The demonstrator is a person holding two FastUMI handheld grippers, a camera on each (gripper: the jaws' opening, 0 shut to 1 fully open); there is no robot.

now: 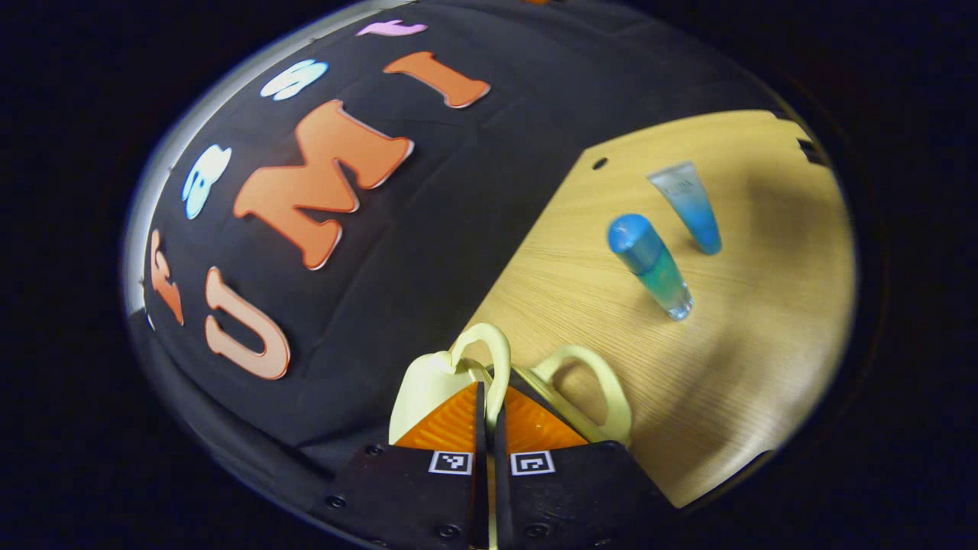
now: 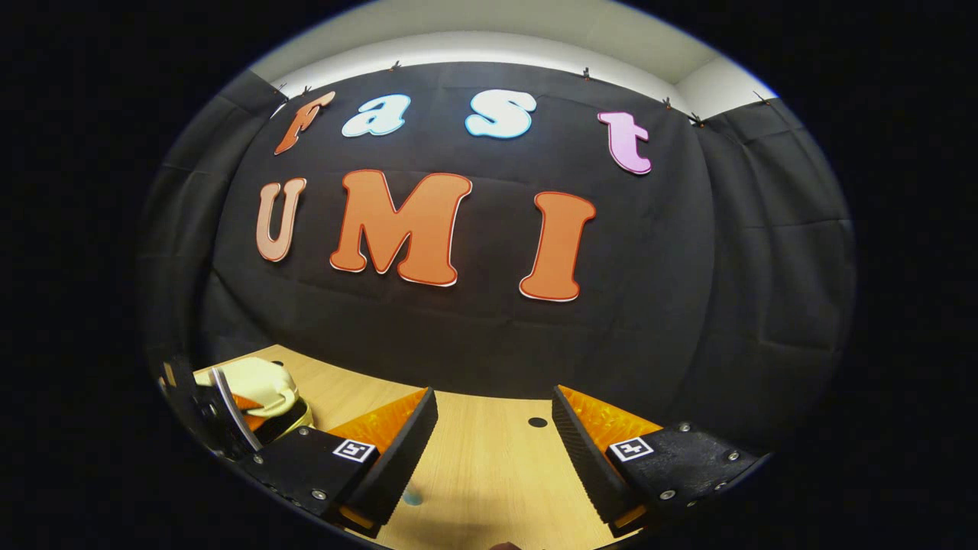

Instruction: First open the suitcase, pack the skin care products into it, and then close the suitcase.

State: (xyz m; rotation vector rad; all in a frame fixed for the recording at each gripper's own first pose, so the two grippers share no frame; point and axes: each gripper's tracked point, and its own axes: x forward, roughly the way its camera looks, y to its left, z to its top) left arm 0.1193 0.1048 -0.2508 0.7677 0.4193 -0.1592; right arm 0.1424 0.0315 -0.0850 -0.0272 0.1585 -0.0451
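Note:
In the left gripper view, my left gripper (image 1: 489, 393) is shut on a cream loop handle (image 1: 489, 347) of the cream suitcase (image 1: 428, 382), which lies just under the fingers. A second cream handle (image 1: 600, 382) stands free to the right. Beyond it on the wooden table lie a blue-capped bottle (image 1: 649, 263) and a clear-to-blue tube (image 1: 688, 206), side by side and apart from the gripper. In the right gripper view, my right gripper (image 2: 493, 412) is open above the table with nothing between its fingers. The suitcase (image 2: 256, 386) and the other gripper (image 2: 218, 416) show at the far left.
The wooden table (image 1: 733, 367) ends against the black cloth wall. A small dark hole (image 2: 537, 422) sits in the tabletop near the wall, just ahead of the right gripper.

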